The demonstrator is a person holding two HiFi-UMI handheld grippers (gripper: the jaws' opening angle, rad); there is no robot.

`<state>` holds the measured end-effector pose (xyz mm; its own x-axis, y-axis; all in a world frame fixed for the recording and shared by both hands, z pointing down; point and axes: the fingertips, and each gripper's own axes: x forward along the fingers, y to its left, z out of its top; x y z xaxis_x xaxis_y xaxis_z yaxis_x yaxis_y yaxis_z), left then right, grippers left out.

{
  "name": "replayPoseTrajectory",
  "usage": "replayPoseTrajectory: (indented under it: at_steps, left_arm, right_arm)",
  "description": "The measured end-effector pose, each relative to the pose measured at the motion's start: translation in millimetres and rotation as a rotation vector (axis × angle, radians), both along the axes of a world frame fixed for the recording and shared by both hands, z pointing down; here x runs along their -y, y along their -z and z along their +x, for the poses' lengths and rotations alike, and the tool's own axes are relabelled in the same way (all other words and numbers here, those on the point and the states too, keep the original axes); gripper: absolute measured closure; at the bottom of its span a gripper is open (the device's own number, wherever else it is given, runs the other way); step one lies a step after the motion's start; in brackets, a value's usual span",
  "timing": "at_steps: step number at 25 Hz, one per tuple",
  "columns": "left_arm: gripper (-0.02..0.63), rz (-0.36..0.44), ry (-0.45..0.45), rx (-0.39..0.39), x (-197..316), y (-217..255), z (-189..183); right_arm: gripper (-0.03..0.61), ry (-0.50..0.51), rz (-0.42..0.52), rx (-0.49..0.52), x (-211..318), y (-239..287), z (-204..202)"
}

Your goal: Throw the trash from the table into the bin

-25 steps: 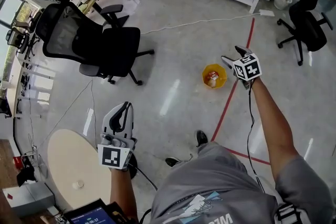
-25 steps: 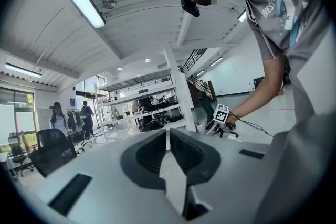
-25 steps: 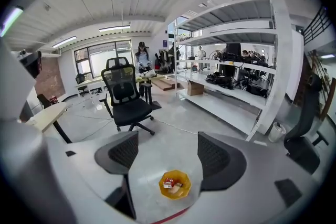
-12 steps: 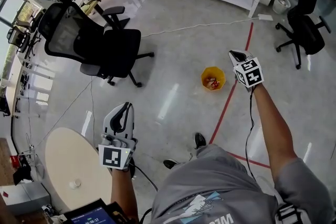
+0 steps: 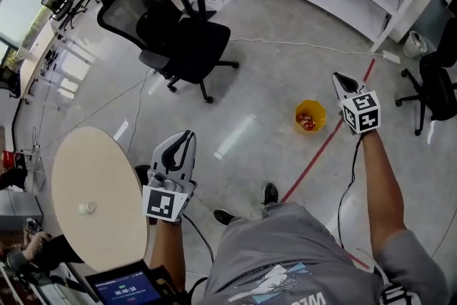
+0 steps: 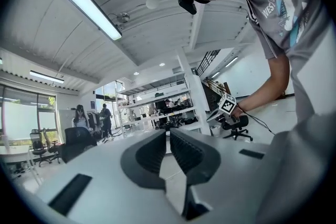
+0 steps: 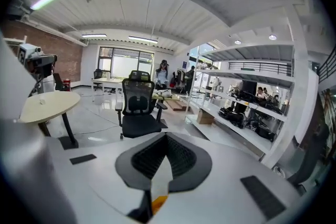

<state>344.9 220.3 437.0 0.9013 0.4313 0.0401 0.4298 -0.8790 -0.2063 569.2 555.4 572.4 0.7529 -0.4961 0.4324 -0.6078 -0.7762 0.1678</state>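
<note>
- The left hand-held gripper [image 5: 184, 143] is clenched: in the left gripper view its dark ribbed pads [image 6: 152, 152] meet at the tips, with nothing between them.
- The right hand-held gripper [image 5: 341, 81] is clenched too. In the right gripper view its jaws stand together, and I see nothing gripped.
- The small white crumpled scrap of trash [image 5: 88, 208] lies on the round beige bench [image 5: 107, 161], near the bench's left side in the head view.
- That scrap sits to the left of the left hand-held gripper and lower in the head view. The two are apart, not touching.
- The round yellow plastic bin [image 5: 310, 116] stands on the glossy grey floor [image 5: 264, 82], just left of the right hand-held gripper in the head view. Red and white scraps show inside it.
- A red line on the floor [image 5: 314, 157] runs close past the bin.
- The black mesh office chair [image 5: 178, 39] stands well beyond the bench.
- From the right gripper view I see the bench at the left [image 7: 47, 105] and the chair straight ahead [image 7: 137, 107].
</note>
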Motion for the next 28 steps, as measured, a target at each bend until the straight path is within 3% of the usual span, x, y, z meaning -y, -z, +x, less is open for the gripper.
replayPoseTrajectory:
  at_steps: [5,10,15,23,28]
  left_arm:
    - [0.548,-0.021,0.096,-0.015,50.4,-7.4,-28.6]
    - [0.548,-0.047,0.206,-0.035,113.3,14.5,-71.2]
    - [0.548,-0.056,0.288,-0.075,159.7,-7.1,-118.4]
    - [0.548,-0.077,0.457,-0.153,292.6,34.8,-226.8]
    - [0.548,-0.073,0.577,-0.180,369.7,41.8,-316.5]
  right_arm:
    - [0.571,0.110,0.014,-0.029,78.9,12.7,-3.8]
    - [0.571,0.232,0.013,-0.042,175.1,43.7,-25.1]
    - [0.571,0.326,0.005,-0.067,245.5,29.6,-54.0]
    - [0.571,0.476,-0.026,-0.109,400.8,93.6,-128.6]
    - [0.571,0.565,-0.036,-0.137,492.1,113.3,-188.3]
